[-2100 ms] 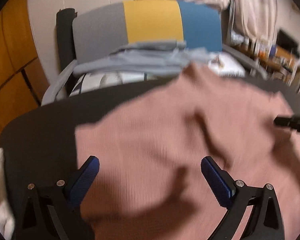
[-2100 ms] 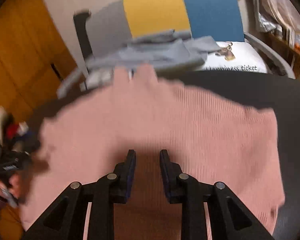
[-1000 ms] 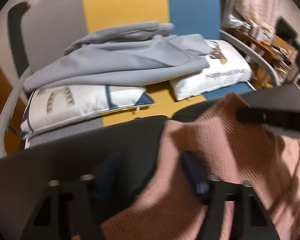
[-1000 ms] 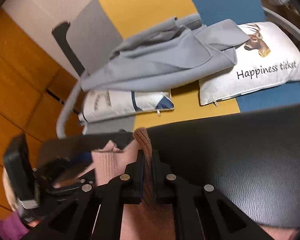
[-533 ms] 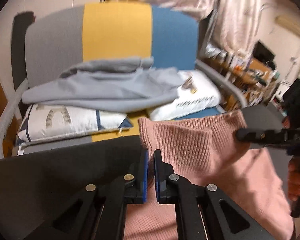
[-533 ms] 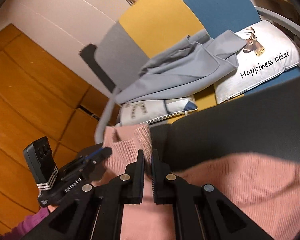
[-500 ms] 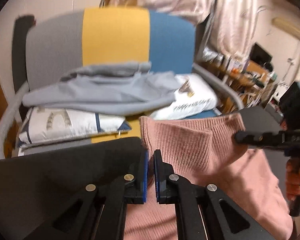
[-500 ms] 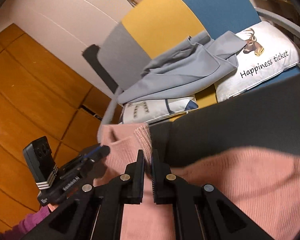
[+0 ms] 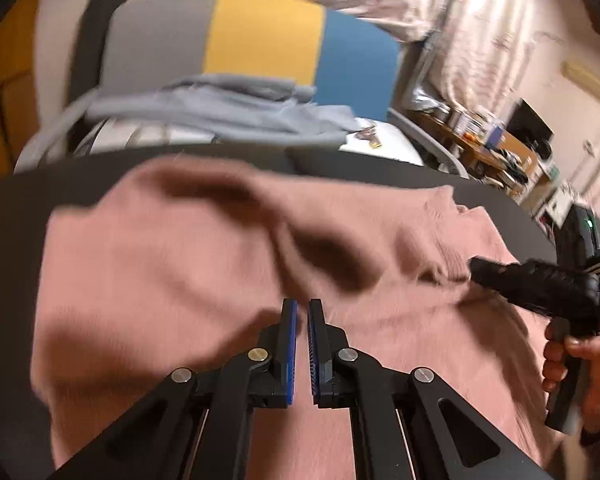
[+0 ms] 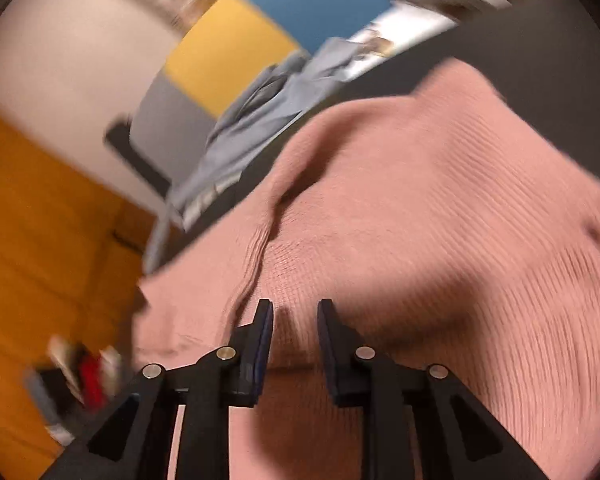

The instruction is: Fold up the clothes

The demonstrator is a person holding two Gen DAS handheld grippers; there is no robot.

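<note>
Motion blur is smearing the pink ribbed knit sweater [image 9: 204, 264] on the dark counter [image 9: 16, 200] at centre frame. Left gripper [image 9: 302, 312] jaws are sitting nearly closed, contents unclear; right gripper [image 10: 294, 312] jaws are narrowly parted, empty. A grey garment [image 9: 228, 108] is lying upper frame.

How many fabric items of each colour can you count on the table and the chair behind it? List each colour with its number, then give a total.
Pink: 1, the pink sweater on the dark table
Grey-blue: 1, the grey garment on the chair
White: 2, the white cushions under it
Total: 4
</note>
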